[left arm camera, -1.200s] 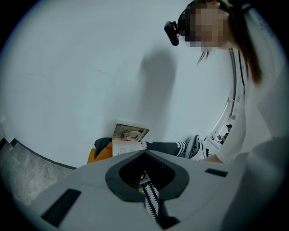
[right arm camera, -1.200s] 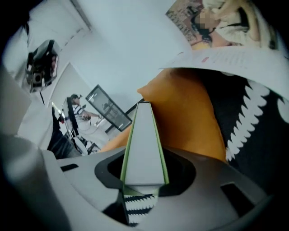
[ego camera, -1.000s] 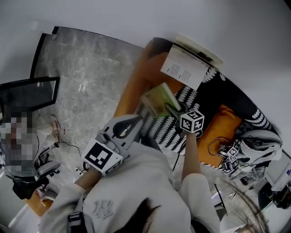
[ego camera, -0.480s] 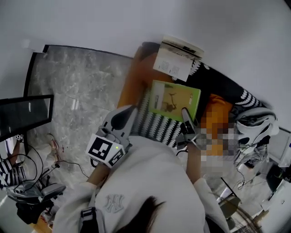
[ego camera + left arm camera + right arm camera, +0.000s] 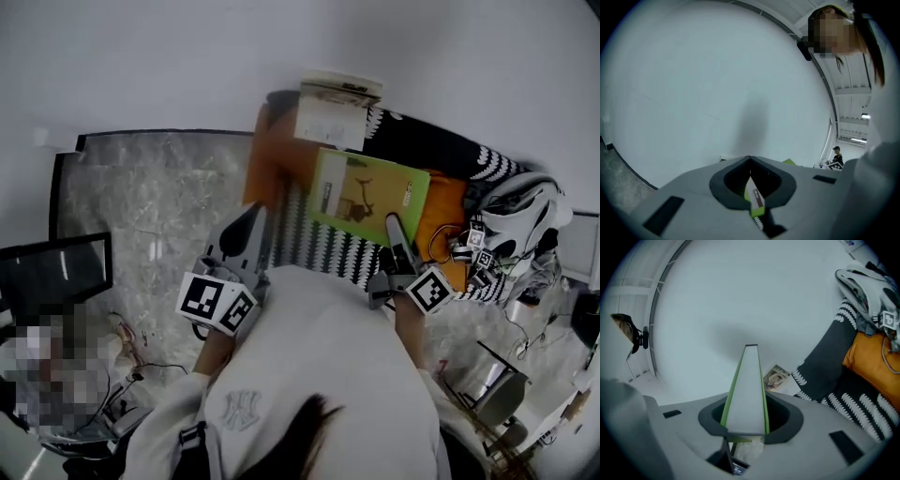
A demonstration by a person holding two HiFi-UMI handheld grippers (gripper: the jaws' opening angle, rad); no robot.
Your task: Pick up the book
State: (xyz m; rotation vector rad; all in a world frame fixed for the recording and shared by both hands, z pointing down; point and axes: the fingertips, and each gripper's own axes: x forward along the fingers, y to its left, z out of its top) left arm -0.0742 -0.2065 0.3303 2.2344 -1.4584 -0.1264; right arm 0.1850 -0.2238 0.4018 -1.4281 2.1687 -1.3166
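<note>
My right gripper [image 5: 394, 227] is shut on the near edge of a green book [image 5: 368, 195] and holds it in the air above the sofa, cover facing up. In the right gripper view the book [image 5: 747, 385] stands edge-on between the jaws of the right gripper [image 5: 746, 427], reaching toward the white wall. To the book's left, my left gripper [image 5: 251, 217] hangs free of it with its tips together and nothing held. In the left gripper view the left gripper [image 5: 750, 159] faces the wall, and a sliver of the green book [image 5: 753, 201] shows below its tips.
An open white book [image 5: 333, 111] leans against the wall at the sofa's far end. The sofa has orange cushions [image 5: 274, 155] and a black-and-white patterned blanket [image 5: 323, 244]. A white headset with cables [image 5: 525, 211] lies at the right. A monitor [image 5: 56, 272] stands over the marble floor at the left.
The right gripper has risen with the green book and turned it from tilted on edge to cover up. The left gripper has risen a little toward the sofa.
</note>
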